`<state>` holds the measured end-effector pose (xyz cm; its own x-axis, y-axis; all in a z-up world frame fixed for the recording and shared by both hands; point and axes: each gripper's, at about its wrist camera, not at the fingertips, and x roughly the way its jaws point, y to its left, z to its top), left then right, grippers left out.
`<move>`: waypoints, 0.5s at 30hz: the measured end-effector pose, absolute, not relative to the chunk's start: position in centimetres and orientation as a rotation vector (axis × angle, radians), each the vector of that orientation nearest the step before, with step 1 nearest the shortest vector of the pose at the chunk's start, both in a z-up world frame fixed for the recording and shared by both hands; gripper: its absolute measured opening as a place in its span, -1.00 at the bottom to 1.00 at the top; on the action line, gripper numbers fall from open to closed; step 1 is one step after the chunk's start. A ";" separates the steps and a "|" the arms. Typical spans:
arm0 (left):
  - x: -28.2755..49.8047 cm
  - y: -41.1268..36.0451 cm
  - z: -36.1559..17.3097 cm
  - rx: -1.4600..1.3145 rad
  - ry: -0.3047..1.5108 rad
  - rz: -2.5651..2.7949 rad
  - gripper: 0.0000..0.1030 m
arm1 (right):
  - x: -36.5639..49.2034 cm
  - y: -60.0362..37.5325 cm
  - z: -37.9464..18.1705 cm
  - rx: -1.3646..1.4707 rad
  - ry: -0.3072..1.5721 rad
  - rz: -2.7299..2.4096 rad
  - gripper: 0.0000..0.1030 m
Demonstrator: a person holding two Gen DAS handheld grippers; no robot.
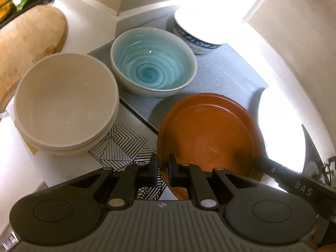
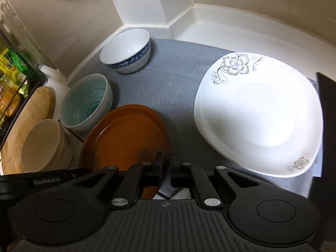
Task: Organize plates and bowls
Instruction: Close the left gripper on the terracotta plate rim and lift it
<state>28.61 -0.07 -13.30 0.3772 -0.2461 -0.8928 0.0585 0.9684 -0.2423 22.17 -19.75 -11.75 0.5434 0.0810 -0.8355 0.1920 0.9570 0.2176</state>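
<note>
While clamped on its near rim by both grippers, round brown ceramic plate [image 2: 124,136] held tilted over grey fabric mat [image 2: 178,88]: left gripper [image 1: 162,164] pinching near-left edge, right gripper [image 2: 167,164] pinching near-right edge, fingers narrow. Left, stacked cream bowls [image 1: 65,103]. Right, white square floral plate [image 2: 260,113] flat on mat. Farther, turquoise spiral-glazed bowl [image 1: 152,62]. Farthest, white bowl with blue-patterned band [image 2: 126,51].
</note>
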 end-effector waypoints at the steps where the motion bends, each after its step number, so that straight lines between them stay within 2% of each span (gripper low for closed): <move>1: 28.4 -0.1 -13.0 -0.174 1.162 -0.206 -0.82 | 21.7 -19.7 -11.4 0.298 0.992 -0.069 -0.86; 15: 24.1 -3.1 -10.6 -0.047 1.112 -0.384 -0.82 | 14.9 -21.1 -9.2 0.338 0.932 -0.192 -0.84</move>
